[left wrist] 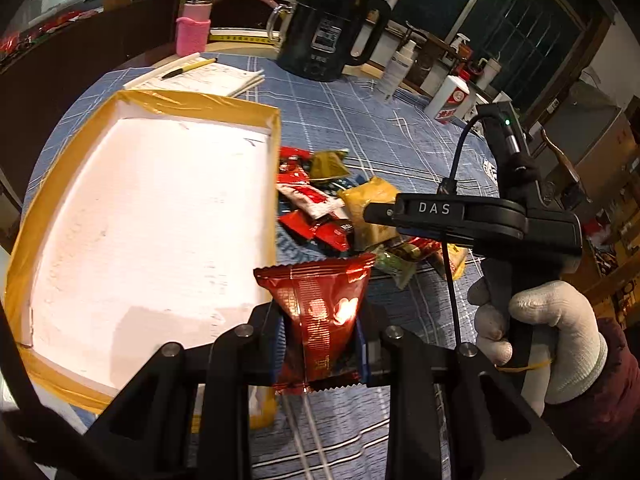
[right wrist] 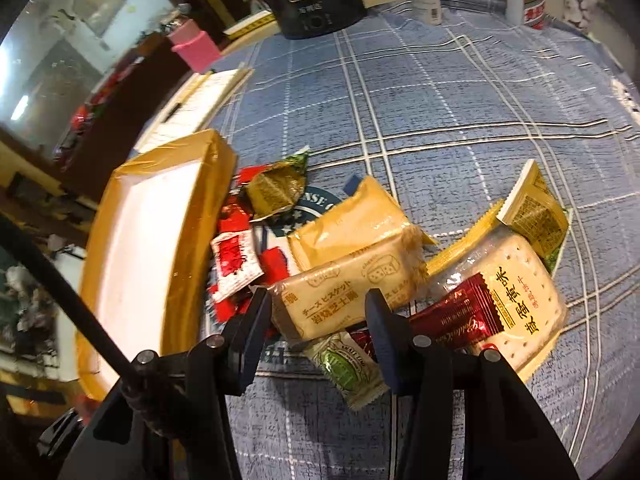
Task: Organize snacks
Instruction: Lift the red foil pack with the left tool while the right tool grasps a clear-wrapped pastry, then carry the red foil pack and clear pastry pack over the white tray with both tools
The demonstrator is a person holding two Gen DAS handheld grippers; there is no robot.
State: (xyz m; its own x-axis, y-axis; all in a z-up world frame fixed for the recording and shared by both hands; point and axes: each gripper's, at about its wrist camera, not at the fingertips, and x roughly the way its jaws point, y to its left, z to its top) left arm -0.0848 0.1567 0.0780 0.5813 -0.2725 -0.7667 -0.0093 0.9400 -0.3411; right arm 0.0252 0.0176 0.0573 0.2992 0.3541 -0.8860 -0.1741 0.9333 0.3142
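The left gripper (left wrist: pixel 320 336) pinches a shiny red snack packet (left wrist: pixel 320 300) just beside the near corner of the white tray (left wrist: pixel 264 116) with yellow-taped rim. The right gripper (right wrist: pixel 320 320), marked "DAS" on its side, stands spread over the snack pile (right wrist: pixel 320 248) on the blue checked tablecloth (right wrist: pixel 440 100), its fingers either side of a cheese biscuit pack (right wrist: pixel 340 292) printed in Japanese. Beside it lies a salted-egg-yolk cracker pack (right wrist: pixel 520 292) and a green "MAILUO" packet (right wrist: pixel 348 368).
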